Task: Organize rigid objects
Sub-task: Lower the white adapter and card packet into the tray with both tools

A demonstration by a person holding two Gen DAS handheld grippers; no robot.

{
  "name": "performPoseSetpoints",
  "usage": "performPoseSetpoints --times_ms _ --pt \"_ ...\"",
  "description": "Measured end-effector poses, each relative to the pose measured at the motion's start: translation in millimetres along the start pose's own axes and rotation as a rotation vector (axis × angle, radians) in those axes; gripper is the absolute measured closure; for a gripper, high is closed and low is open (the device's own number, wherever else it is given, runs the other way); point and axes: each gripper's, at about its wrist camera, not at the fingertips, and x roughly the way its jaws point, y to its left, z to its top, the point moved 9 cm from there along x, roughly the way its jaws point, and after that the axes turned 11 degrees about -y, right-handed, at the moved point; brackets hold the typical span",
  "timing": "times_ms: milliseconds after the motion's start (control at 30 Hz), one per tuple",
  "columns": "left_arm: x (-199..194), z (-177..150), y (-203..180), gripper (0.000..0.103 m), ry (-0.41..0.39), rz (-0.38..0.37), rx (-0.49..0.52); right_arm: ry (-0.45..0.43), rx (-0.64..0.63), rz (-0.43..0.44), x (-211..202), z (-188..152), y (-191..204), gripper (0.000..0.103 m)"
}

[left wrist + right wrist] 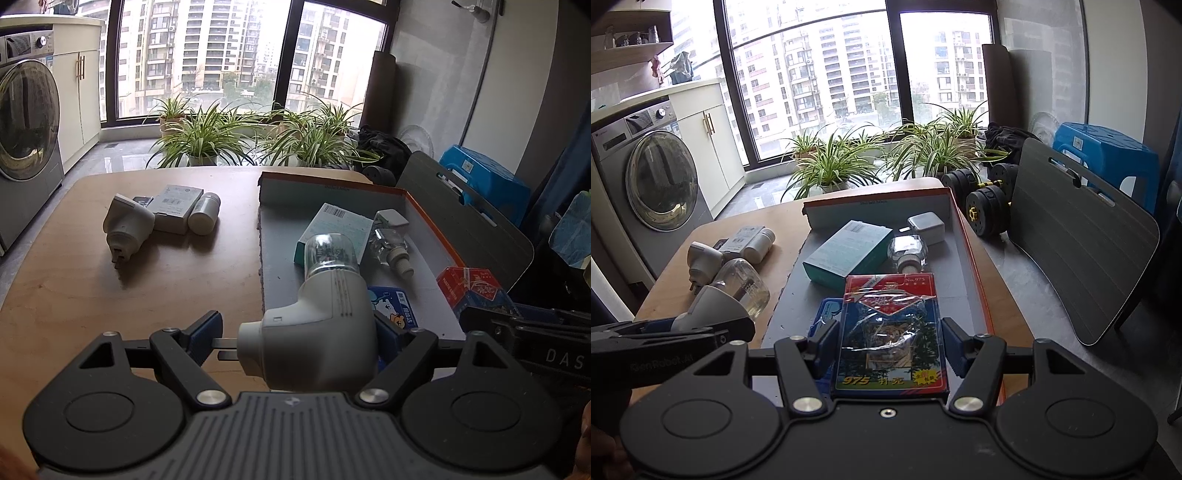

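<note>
My left gripper (295, 341) clamps a plug-in mosquito repellent heater (321, 314) end to end, prongs left, clear bottle pointing away over the shoebox lid (332, 186), ready for dropping in, I judge. My right gripper (886, 350) pinches a playing-card pack (892, 332) by its sides, lengthwise forward, above the lid.

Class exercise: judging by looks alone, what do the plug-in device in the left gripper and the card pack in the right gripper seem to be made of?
Plug-in device: matte off-white plastic body, by its moulded seams; the clear bottle screwed on may be glass or plastic. Two bare metal prongs.
Card pack: printed cardboard under glossy film, by the wrinkles and glare.
</note>
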Motion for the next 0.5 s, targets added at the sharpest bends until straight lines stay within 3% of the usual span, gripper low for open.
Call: performPoseSetpoints --times_ms 500 --pt "2.5 -3.2 -0.9 0.017 0.012 0.009 0.008 0.003 0.002 0.002 0.7 -0.2 -1.6 0.032"
